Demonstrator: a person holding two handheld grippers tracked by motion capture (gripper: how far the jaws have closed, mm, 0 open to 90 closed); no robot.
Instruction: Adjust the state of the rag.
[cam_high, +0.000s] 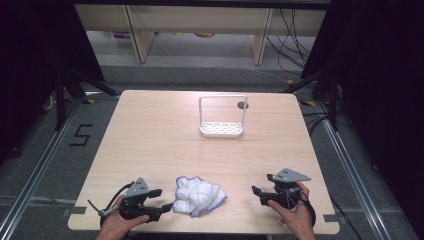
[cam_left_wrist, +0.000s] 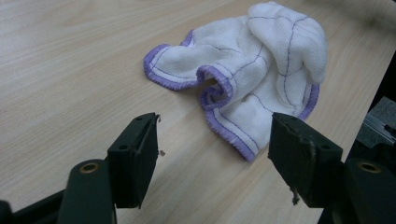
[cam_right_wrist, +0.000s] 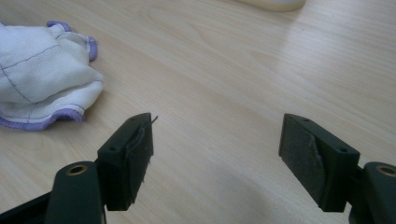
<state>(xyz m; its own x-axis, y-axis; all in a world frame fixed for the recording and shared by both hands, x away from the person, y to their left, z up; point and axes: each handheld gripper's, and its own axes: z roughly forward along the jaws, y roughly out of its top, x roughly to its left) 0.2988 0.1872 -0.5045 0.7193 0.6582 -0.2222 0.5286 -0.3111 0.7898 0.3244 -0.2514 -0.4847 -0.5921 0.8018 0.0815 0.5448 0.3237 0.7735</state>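
Observation:
A crumpled white cloth with a purple hem (cam_high: 198, 195) lies near the table's front edge, between my two grippers. My left gripper (cam_high: 165, 206) rests just left of it, open, its jaws pointing at the cloth (cam_left_wrist: 254, 70) with nothing between them. My right gripper (cam_high: 258, 195) sits to the right of the cloth, open and empty, a short stretch of bare wood apart from the cloth (cam_right_wrist: 39, 79). A white wire rack with a perforated tray (cam_high: 222, 118) stands upright toward the table's far side.
The light wooden table (cam_high: 150, 135) is bordered by dark floor and metal rails. A small round hole (cam_high: 243, 105) shows in the tabletop behind the rack. Black stands and cables sit at both far corners.

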